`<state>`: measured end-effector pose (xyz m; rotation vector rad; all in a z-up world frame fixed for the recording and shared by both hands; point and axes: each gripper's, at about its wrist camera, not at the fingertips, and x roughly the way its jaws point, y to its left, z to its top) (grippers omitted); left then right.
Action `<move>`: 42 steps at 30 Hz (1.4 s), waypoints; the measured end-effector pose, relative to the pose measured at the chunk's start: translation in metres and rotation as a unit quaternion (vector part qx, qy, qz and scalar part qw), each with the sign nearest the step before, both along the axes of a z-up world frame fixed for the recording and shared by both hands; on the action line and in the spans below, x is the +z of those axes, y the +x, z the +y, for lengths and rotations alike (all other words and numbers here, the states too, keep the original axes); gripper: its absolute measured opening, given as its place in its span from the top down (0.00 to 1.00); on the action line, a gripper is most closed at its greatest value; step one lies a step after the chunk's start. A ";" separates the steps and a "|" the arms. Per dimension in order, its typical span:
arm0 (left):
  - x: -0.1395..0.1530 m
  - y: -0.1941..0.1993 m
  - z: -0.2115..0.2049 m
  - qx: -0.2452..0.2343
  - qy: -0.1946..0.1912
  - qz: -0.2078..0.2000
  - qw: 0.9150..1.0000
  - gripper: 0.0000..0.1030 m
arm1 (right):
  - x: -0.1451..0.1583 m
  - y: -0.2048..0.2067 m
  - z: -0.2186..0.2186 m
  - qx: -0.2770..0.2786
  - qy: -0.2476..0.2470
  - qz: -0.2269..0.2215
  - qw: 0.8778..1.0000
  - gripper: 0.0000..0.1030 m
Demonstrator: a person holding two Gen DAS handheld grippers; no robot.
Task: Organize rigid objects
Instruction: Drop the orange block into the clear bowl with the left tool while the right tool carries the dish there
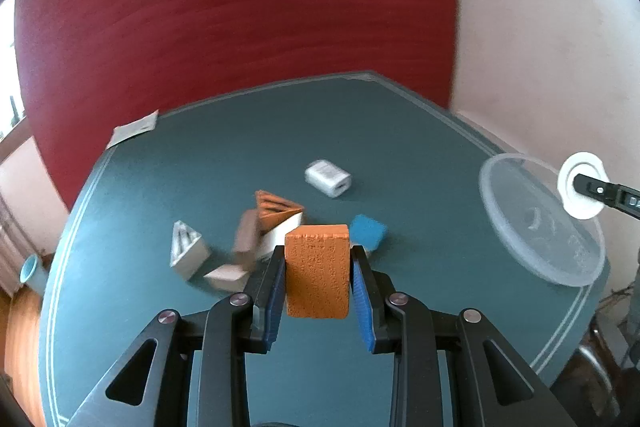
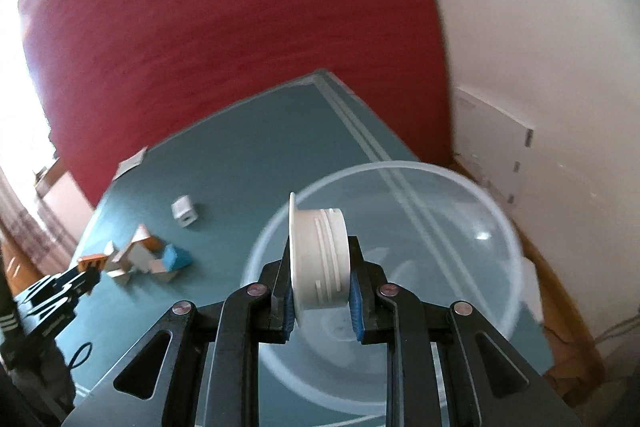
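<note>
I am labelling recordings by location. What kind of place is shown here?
Probably a room in a home: a green table with pale border lines stands against a dark red wall, wooden floor beside it. Blocks and a clear bowl lie on it.

Home rm: red wall [image 1: 240, 7], green table [image 1: 248, 131].

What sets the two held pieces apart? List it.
The orange block is flat-sided and boxy; the white fitting is round, flanged and threaded. The block hangs over bare table; the fitting hangs over the clear bowl. Both are clamped in a claw, off the table.
</note>
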<state>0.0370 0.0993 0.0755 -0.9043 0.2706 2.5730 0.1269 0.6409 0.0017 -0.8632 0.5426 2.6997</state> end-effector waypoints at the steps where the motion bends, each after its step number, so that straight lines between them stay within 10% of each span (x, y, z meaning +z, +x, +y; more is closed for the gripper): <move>1: 0.001 0.001 0.007 -0.008 0.001 0.001 1.000 0.69 | -0.001 0.001 0.004 -0.007 -0.001 -0.001 1.000 0.79; 40: 0.015 0.006 0.139 -0.186 0.029 -0.041 0.981 0.68 | -0.013 0.023 0.048 -0.090 -0.022 -0.017 0.996 0.77; 42: 0.015 0.006 0.140 -0.190 0.034 -0.044 0.980 0.49 | -0.013 0.023 0.049 -0.088 -0.025 -0.014 0.996 0.77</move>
